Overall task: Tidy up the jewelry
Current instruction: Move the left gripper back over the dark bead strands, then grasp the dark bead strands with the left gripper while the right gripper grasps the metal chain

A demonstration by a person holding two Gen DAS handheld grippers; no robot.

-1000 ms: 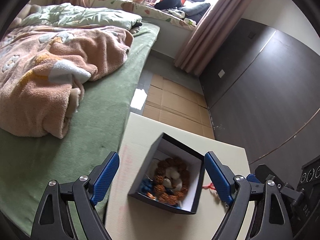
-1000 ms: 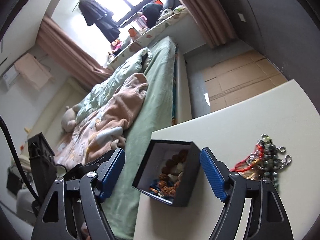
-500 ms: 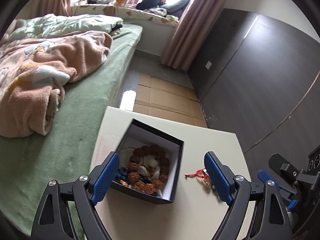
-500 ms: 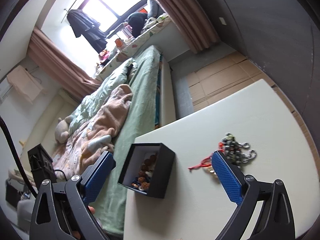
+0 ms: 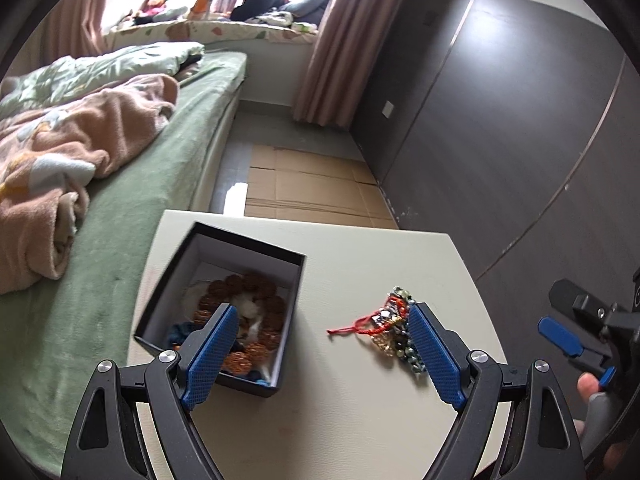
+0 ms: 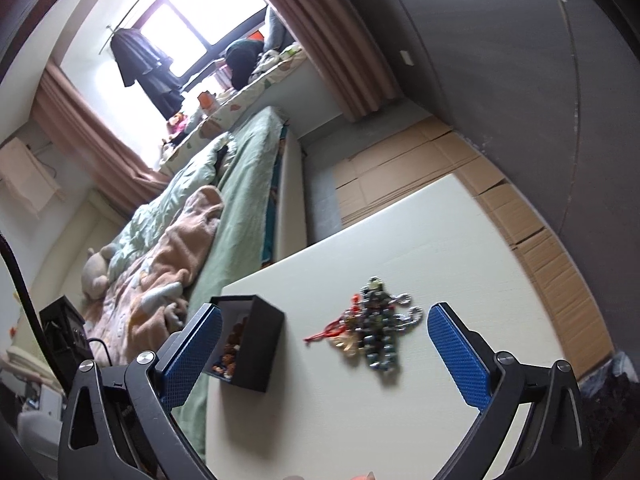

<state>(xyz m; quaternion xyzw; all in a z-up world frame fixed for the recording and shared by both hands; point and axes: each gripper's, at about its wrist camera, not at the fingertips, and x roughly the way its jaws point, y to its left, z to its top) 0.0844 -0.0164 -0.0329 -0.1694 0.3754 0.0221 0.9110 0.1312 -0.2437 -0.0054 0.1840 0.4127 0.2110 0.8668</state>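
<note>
A black box [image 5: 192, 280] with a white inside stands at the left of the cream table [image 5: 360, 420] and holds a brown bead bracelet [image 5: 256, 292] and blue beads. A pile of jewelry [image 5: 394, 330] with a red cord lies to its right. My left gripper [image 5: 320, 356] is open and empty above the table, between box and pile. My right gripper [image 6: 324, 356] is open and empty, just in front of the jewelry pile [image 6: 372, 330]; the box [image 6: 256, 344] is at its left finger. The right gripper also shows at the right edge of the left wrist view [image 5: 576, 336].
A bed [image 5: 120, 208] with green sheet and pink blanket runs along the table's left side. Flattened cardboard [image 5: 312, 188] covers the floor beyond the table. A dark wardrobe wall [image 5: 500, 120] stands to the right. A black device [image 6: 64, 336] sits at the left.
Both grippers have swung to the right, away from the box toward the jewelry pile. The box now sits at the left of both views and the pile is between the right gripper's fingers.
</note>
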